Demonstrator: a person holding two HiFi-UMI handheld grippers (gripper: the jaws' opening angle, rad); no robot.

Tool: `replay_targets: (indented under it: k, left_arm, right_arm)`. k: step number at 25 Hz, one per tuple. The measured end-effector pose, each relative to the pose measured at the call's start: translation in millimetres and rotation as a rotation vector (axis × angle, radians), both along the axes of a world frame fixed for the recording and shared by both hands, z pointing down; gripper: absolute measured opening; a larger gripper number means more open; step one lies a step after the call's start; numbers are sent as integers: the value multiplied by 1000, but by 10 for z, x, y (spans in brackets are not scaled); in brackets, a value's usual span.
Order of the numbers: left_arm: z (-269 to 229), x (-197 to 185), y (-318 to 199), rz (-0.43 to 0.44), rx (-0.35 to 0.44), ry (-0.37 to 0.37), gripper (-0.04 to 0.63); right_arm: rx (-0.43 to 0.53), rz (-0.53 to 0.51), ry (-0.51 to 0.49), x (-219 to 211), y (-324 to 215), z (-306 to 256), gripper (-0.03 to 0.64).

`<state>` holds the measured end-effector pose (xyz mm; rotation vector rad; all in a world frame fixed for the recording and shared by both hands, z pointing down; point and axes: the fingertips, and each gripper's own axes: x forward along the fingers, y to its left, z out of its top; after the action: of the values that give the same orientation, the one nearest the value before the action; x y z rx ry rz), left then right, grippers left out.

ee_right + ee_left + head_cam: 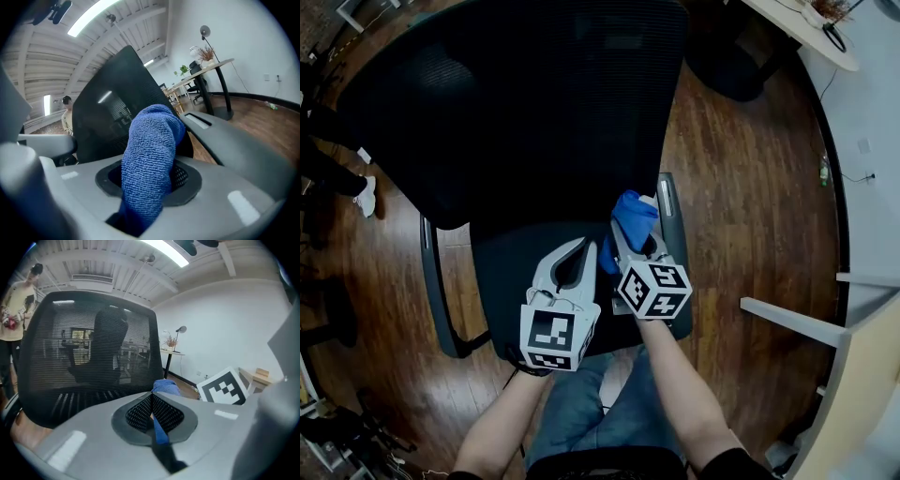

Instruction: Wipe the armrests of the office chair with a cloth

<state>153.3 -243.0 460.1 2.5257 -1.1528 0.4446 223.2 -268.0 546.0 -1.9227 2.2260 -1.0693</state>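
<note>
The black office chair (516,103) faces me, its mesh back (84,362) upright. A blue cloth (633,216) bunches just inside the right armrest (668,202). My right gripper (625,236) is shut on the cloth (150,154), which bulges out over its jaws, with the grey armrest (225,136) close on the right. Over the seat, my left gripper (583,246) is shut, with a thin blue edge of the cloth (159,432) pinched in its jaws. The rest of the cloth (165,386) shows beyond its tips. The left armrest (431,281) is untouched.
Wooden floor (741,187) surrounds the chair. A desk (806,23) and a second chair's base (731,66) stand at the back right, white furniture (862,356) at the right. A person's shoe (366,197) is at the left; a person (18,301) stands behind the chair.
</note>
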Motion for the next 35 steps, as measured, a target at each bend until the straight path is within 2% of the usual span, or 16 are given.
replay_targets:
  k: [3,8,20,35]
  left_arm:
    - [138,-76,39,19,-13,0,3]
    - [268,-83,152,51,-46,-7,3]
    - [422,41,507,74,-67,-15,3]
    - [416,-110,1555,76,-43,-19,3]
  right_arm:
    - [-16,58,-20,24,-53,124,140]
    - [-46,186,-129,133,3,203,141]
    - [-44,188,-133,62,679,207,141]
    - [-27,187,-145,-27,1725,273,141]
